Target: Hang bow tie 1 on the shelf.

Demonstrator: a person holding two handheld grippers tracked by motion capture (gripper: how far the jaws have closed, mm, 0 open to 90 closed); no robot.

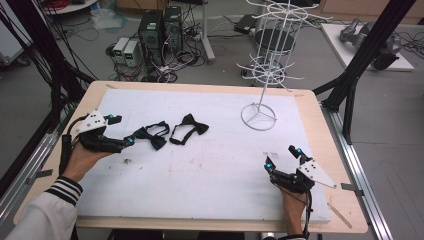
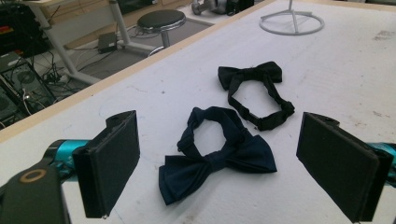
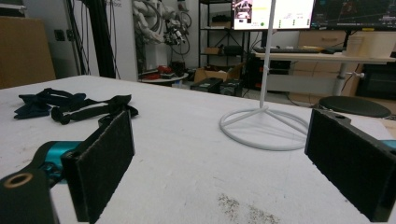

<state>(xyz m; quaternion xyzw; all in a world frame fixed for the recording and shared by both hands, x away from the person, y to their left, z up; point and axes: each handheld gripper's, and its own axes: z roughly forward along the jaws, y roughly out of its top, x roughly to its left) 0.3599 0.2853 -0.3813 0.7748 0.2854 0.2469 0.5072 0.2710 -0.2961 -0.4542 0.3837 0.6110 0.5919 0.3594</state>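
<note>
Left gripper (image 2: 219, 163): jaws wide, holding nothing, navy bow tie (image 2: 217, 156) lying between and just ahead, black bow tie (image 2: 254, 86) beyond. Right gripper (image 3: 219, 163): wide, white wire rack (image 3: 264, 126) ahead.

The left gripper (image 1: 120, 131) is held low at the left of the high view, its jaws spread wide and aimed to the right; the left hand (image 1: 82, 161) is wrapped under it, a striped cuff at the wrist. The right gripper (image 1: 283, 156) is held at lower right, jaws parted, pointed away from the person.
</note>
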